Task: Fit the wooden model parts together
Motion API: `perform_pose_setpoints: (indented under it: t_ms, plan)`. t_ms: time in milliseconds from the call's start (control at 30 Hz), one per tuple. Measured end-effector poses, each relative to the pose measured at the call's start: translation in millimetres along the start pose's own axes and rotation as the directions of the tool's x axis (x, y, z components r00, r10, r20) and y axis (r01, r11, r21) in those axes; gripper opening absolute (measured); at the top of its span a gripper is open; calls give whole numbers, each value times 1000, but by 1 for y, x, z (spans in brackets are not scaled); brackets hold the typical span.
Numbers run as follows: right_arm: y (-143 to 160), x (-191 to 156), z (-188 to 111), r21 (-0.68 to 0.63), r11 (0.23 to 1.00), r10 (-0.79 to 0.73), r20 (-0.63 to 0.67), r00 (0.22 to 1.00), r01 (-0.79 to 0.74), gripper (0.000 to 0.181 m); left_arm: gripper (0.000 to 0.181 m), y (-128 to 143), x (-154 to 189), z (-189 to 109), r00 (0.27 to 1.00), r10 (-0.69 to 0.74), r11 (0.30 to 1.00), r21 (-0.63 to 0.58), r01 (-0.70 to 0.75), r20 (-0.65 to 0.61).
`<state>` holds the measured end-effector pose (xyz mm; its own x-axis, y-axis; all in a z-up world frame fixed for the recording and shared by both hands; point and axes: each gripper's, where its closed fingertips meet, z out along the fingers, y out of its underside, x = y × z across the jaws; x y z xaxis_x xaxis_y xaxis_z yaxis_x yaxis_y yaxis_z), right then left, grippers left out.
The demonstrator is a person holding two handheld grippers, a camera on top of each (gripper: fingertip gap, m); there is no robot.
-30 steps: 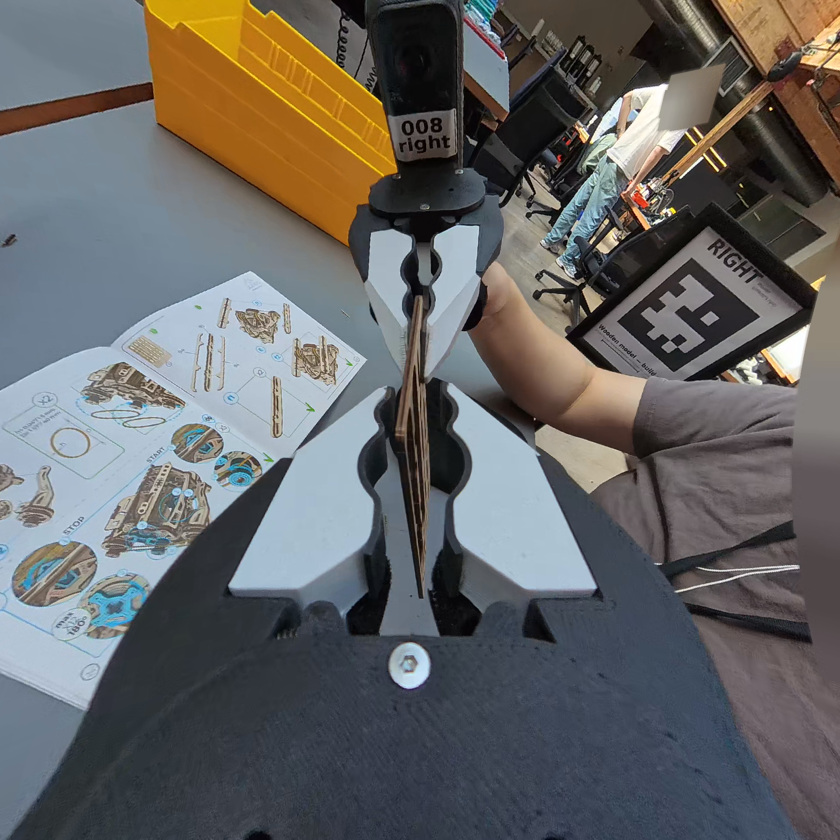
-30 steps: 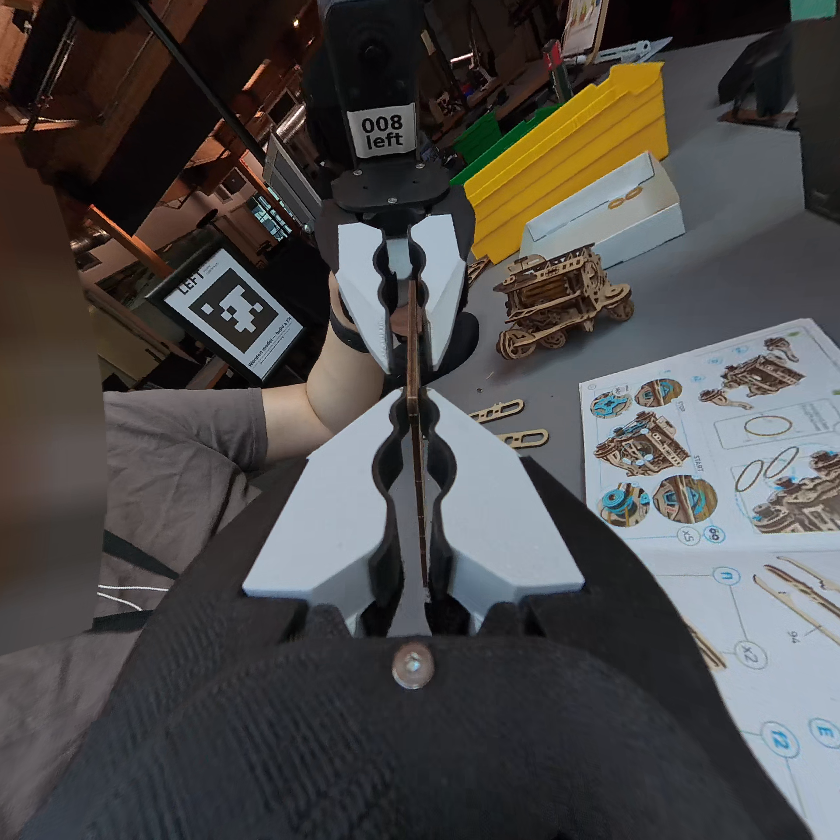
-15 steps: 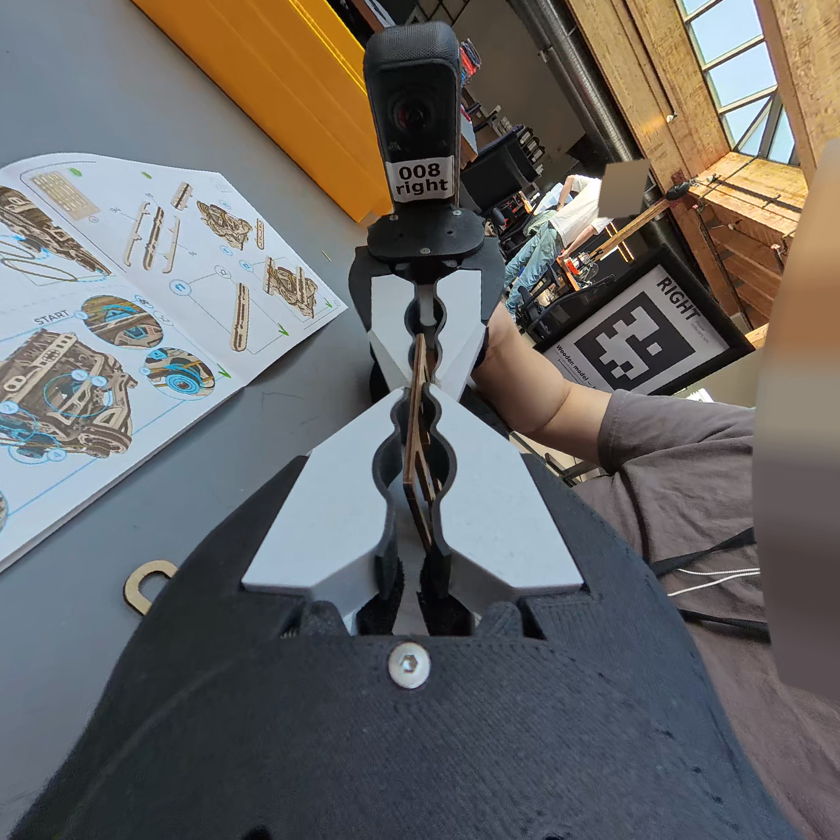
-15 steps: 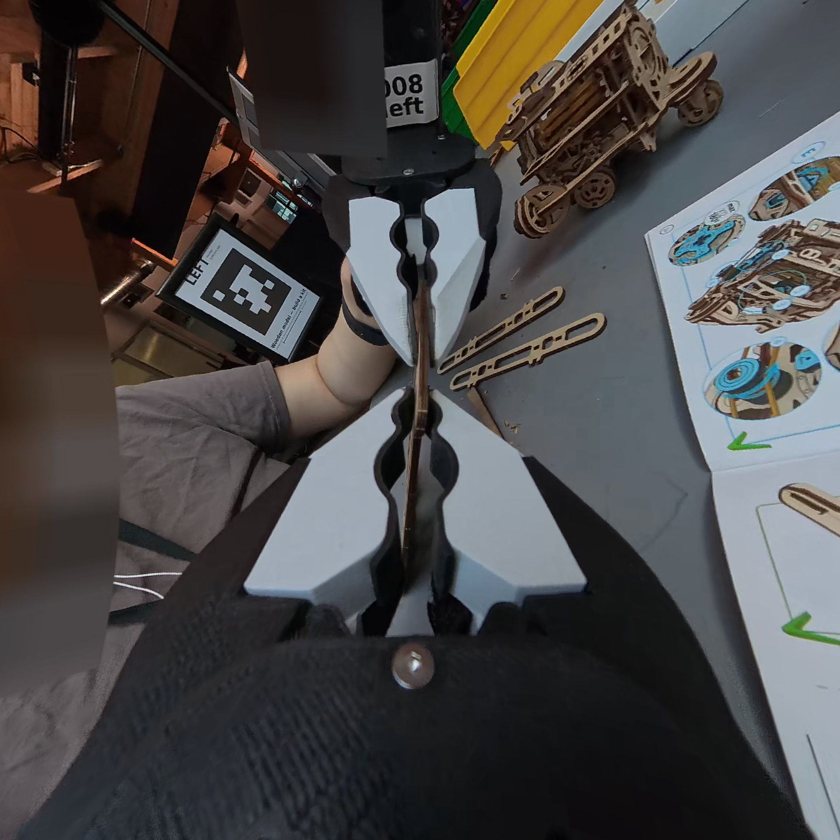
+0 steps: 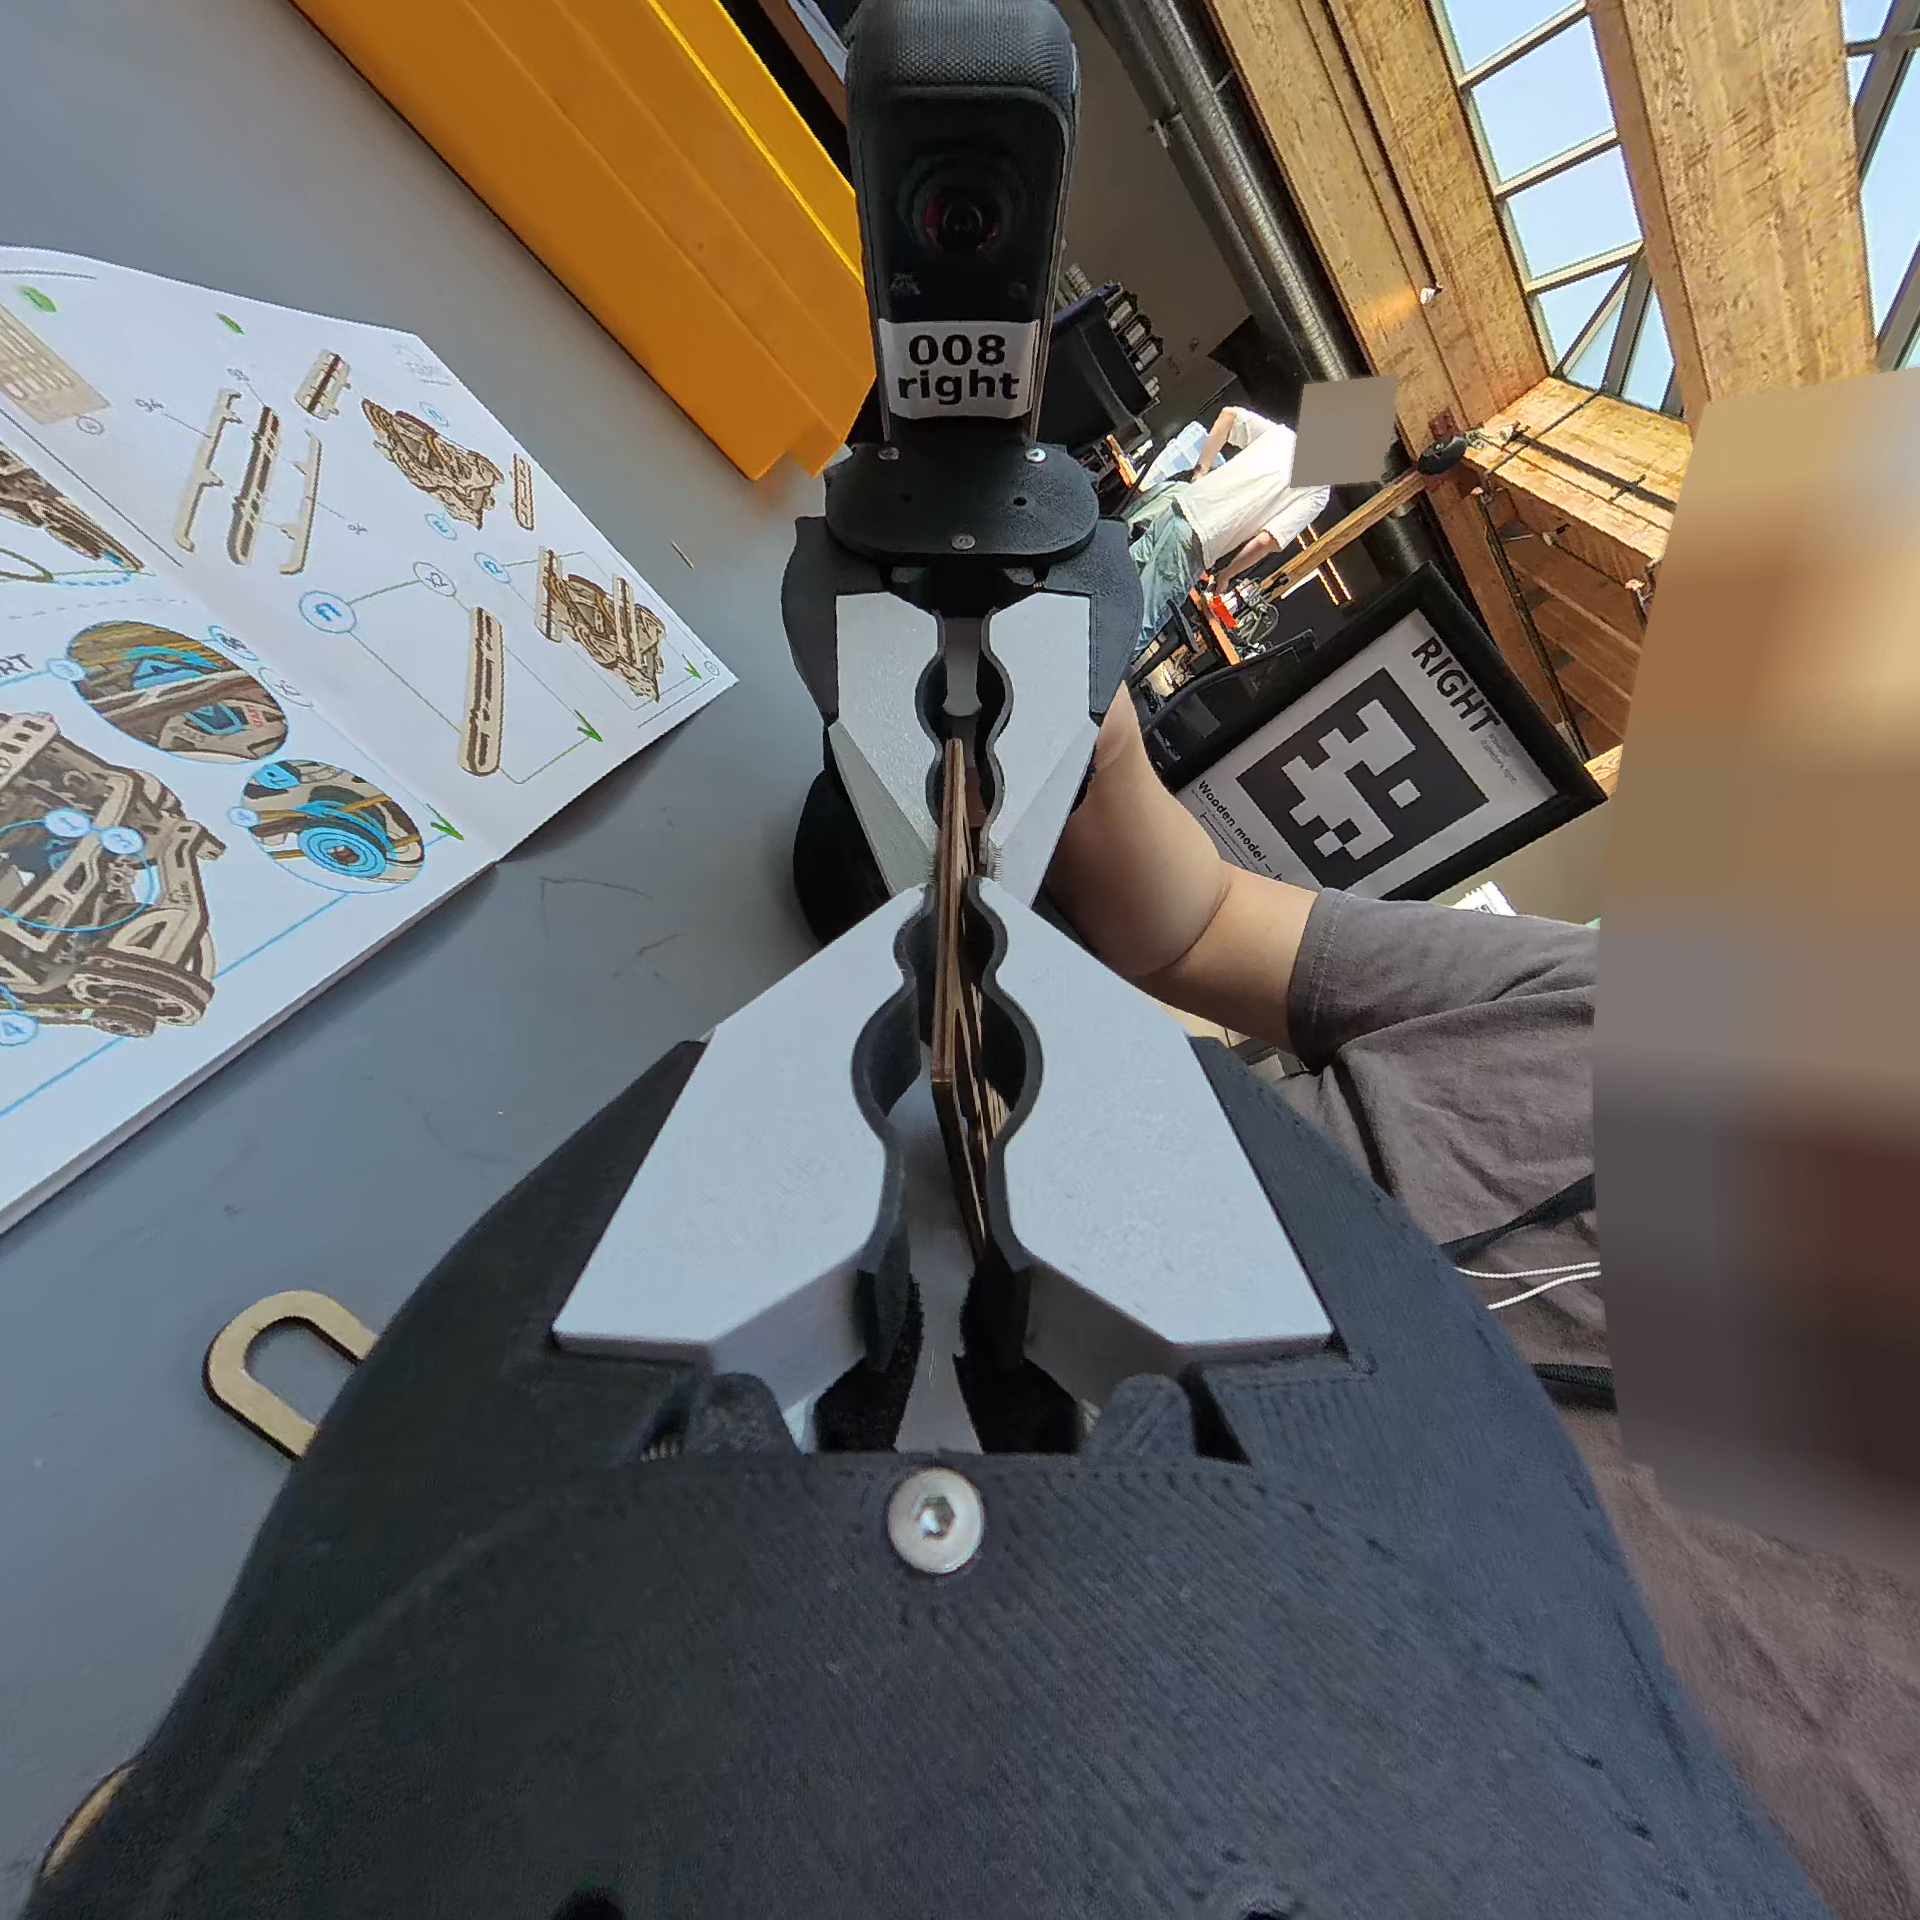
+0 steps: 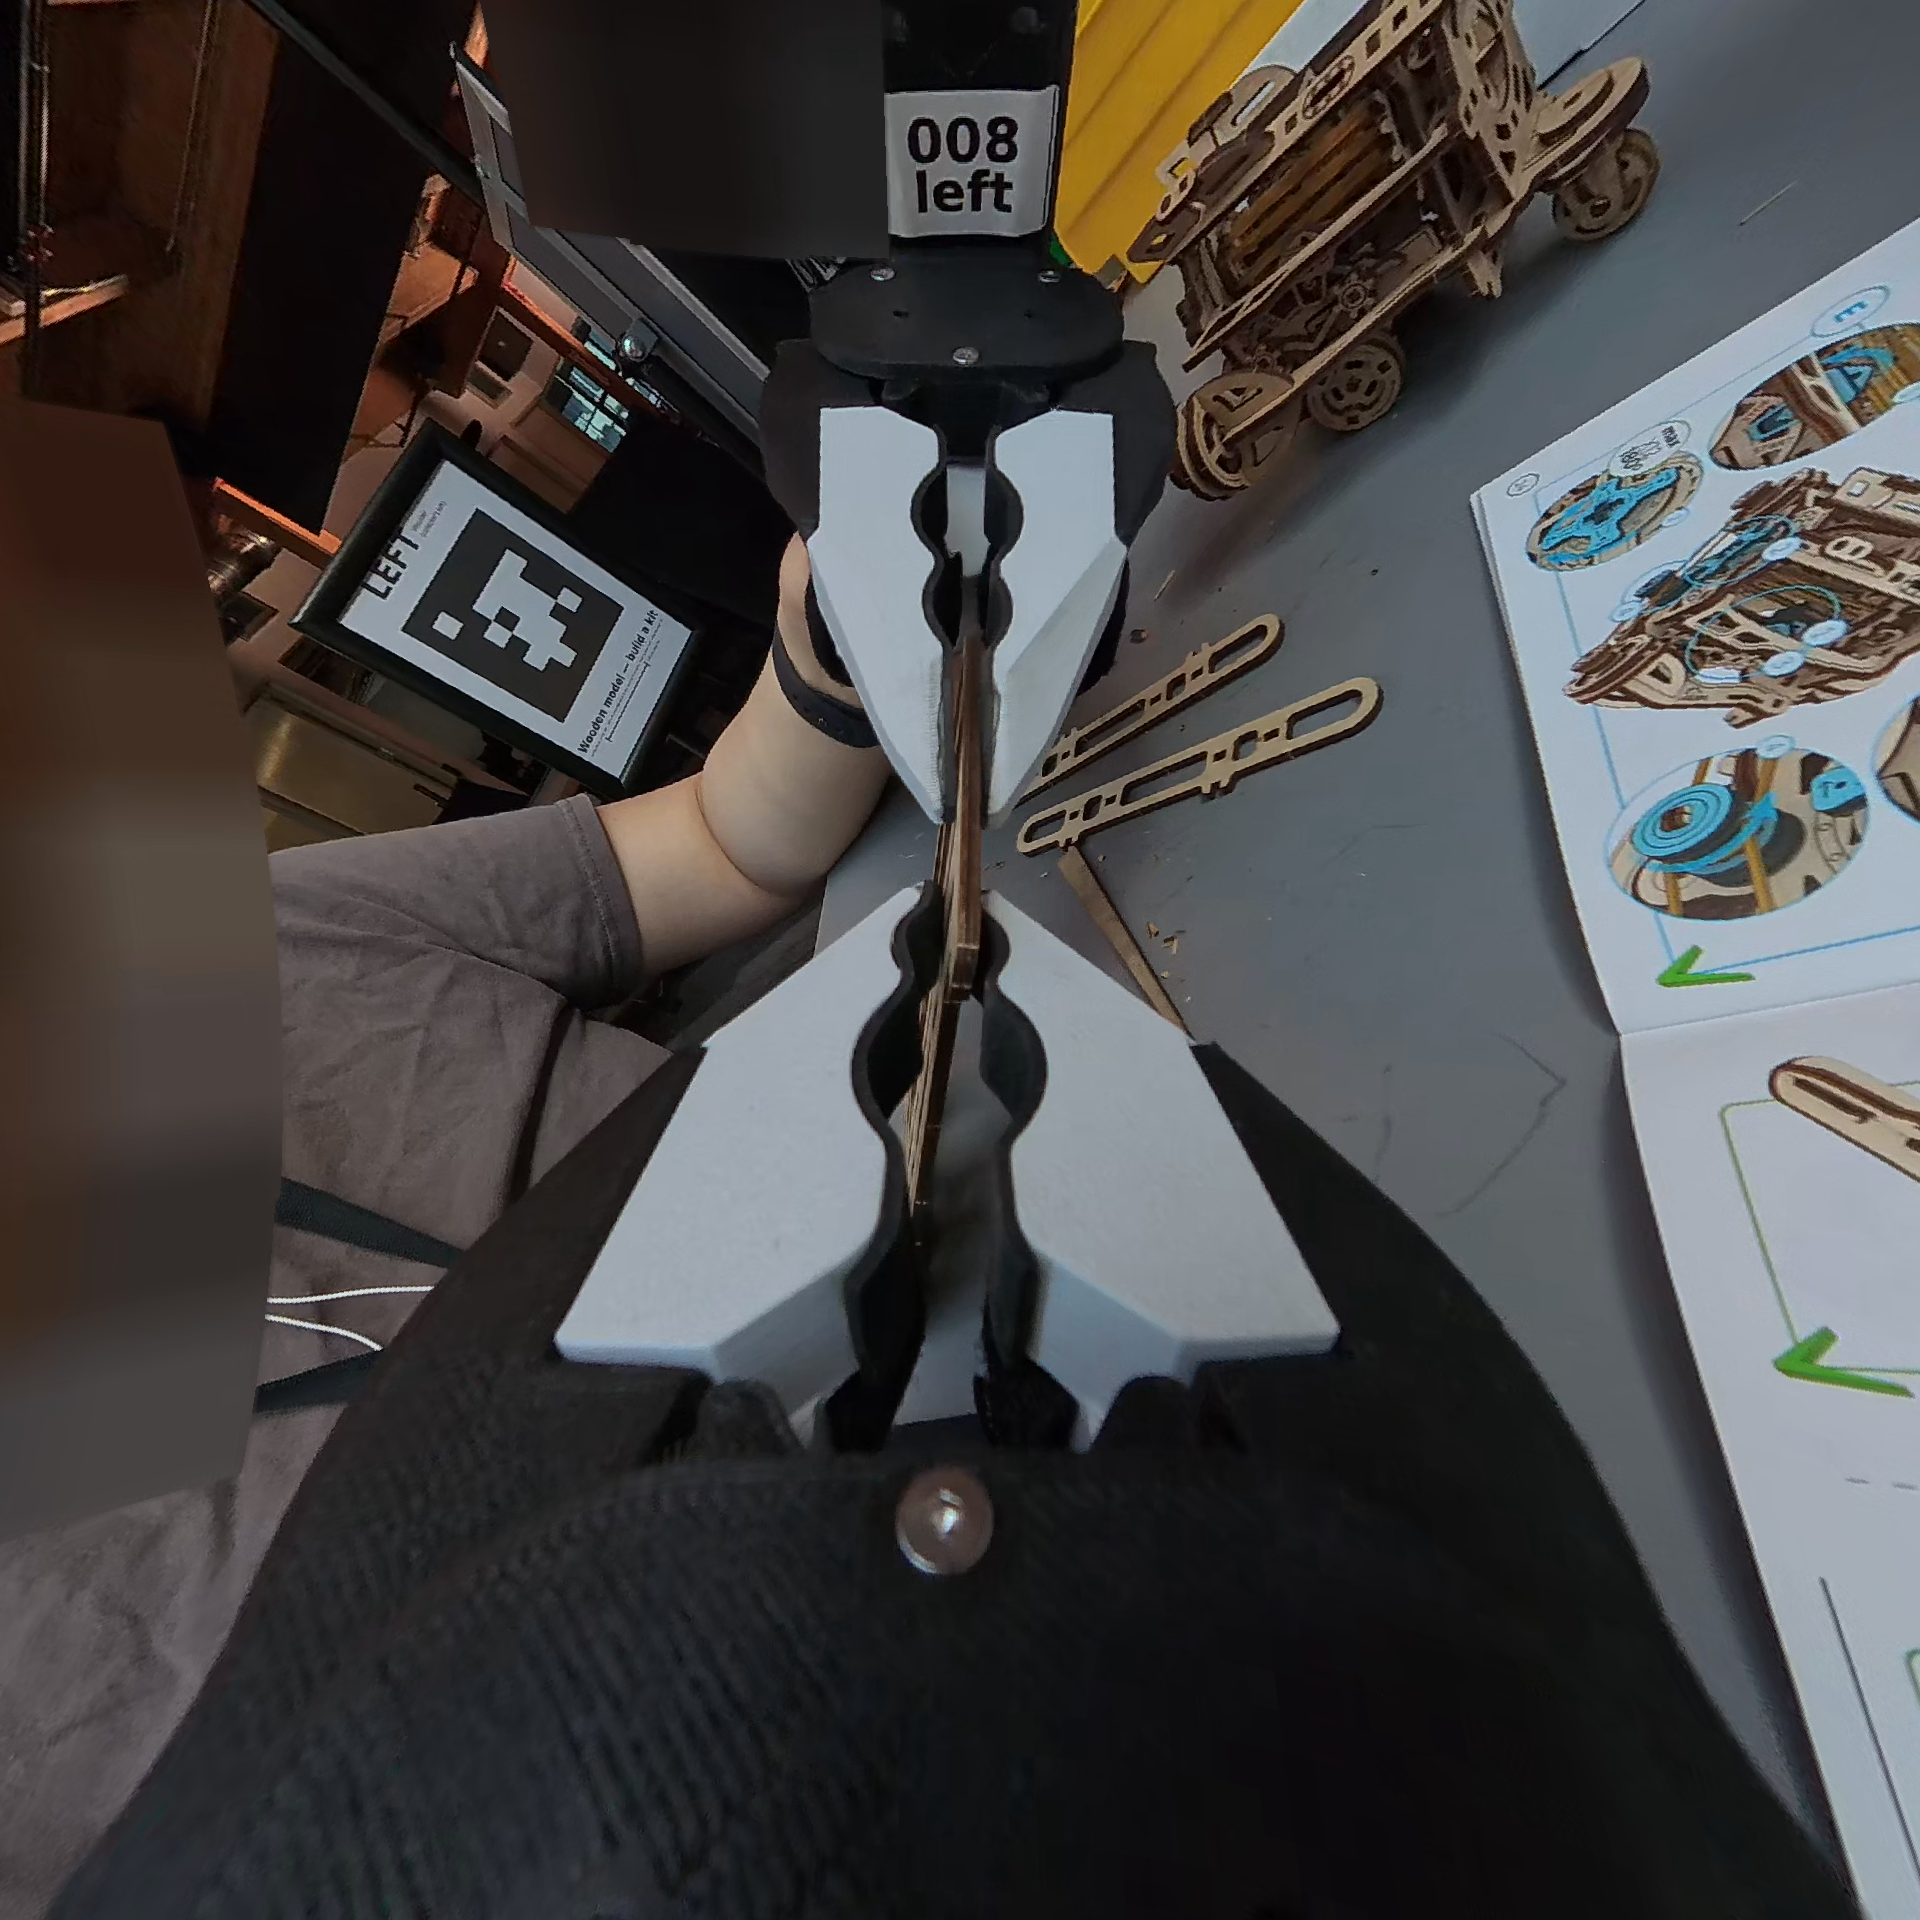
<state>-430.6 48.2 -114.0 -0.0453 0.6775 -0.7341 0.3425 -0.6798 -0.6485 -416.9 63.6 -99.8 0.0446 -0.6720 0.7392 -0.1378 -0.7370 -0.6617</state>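
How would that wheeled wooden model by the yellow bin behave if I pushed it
The wheeled wooden model would probably roll, since it stands on round wheels on the smooth grey table. Its thin openwork plywood frame suggests it is light and fairly fragile, so a hard shove might snap it.

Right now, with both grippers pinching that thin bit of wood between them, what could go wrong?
1. The thin wooden piece is clamped edge-on by the left gripper and right gripper, facing each other; a small twist might snap it.
2. Only a short stretch shows between the tips, so they could bump.
3. If it slips, it may drop among the loose slotted strips on the table.
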Motion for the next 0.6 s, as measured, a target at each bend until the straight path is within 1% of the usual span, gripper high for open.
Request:
perform_pose_setpoints:
  t_ms: [67,200,300,600]
  plan:
    - [0,0,-1,-1,1000,2,3,1000,-2,0,3,4,1,-1,1000,-8,1000,-27,7,-11]
    - [-1,2,-5,0,1000,-6,-11,1000,6,1,1,12,-1,3,1000,5,997,-71,-5,-1]
    - [2,2,-5,-8,1000,-2,4,1000,2,1,1,14,-1,3,1000,7,996,-84,-7,3]
    - [0,6,-4,13,1000,20,-12,1000,-20,2,0,14,-3,2,1000,5,996,-85,-3,22]
